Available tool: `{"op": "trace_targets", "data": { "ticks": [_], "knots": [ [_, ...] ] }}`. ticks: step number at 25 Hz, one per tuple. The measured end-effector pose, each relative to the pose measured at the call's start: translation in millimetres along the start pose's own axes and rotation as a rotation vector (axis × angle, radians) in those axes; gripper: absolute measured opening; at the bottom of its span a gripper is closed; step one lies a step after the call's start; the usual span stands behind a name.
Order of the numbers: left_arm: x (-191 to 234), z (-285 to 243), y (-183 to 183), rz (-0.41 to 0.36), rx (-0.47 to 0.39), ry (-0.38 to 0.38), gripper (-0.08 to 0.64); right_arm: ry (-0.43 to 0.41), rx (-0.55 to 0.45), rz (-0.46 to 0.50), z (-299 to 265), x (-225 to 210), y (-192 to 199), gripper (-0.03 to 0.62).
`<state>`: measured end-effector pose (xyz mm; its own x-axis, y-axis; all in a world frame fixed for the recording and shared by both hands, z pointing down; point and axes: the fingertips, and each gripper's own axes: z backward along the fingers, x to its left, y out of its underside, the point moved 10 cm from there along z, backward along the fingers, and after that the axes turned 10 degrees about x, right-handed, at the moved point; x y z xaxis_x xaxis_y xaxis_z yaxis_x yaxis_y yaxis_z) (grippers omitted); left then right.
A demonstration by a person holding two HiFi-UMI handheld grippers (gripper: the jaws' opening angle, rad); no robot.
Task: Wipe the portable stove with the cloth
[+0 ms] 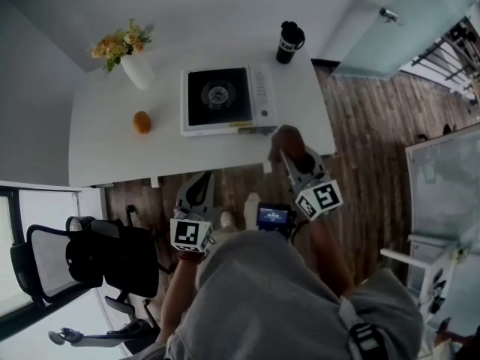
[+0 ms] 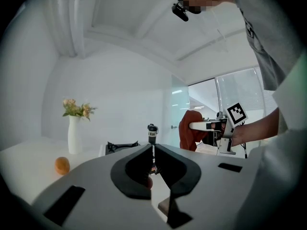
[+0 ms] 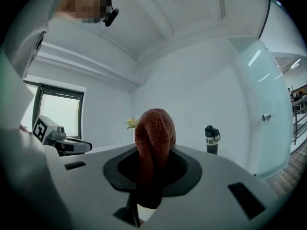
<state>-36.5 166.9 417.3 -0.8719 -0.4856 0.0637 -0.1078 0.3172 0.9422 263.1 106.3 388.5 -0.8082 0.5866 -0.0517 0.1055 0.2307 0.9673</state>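
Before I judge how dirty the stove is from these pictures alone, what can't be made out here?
- Head view: the portable stove is too small to show stains or crumbs.
- Left gripper view: the shut left gripper hides most of the stove behind its own body.
- Right gripper view: the cloth, clamped in the right gripper, blocks the stove completely.
- Head view: the print on the bottle is too small to read.

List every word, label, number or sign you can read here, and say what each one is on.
"Koi": white label on the black bottle; the last letter is uncertain.
Portable stove: print on its control panel is too small to read.
Small screen: lit blue, too blurred to read.
Marker cubes: black-and-white square patterns only, no letters.
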Motion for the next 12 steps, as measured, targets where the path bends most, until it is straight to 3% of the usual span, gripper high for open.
{"op": "trace_targets", "data": {
  "ticks": [6,12],
  "knots": [
    [22.7,-40.3,-17.8,-0.005,0.032,-0.108,0.038,-0.072,0.014,0.059,-43.3,-46.3,-10.7,0.083],
    [69.0,-79.9,-18.8,-0.062,0.026,-0.088,0.040,-0.074,0.066,0.146,-88.3,-72.7,-27.9,0.084]
  ]
}}
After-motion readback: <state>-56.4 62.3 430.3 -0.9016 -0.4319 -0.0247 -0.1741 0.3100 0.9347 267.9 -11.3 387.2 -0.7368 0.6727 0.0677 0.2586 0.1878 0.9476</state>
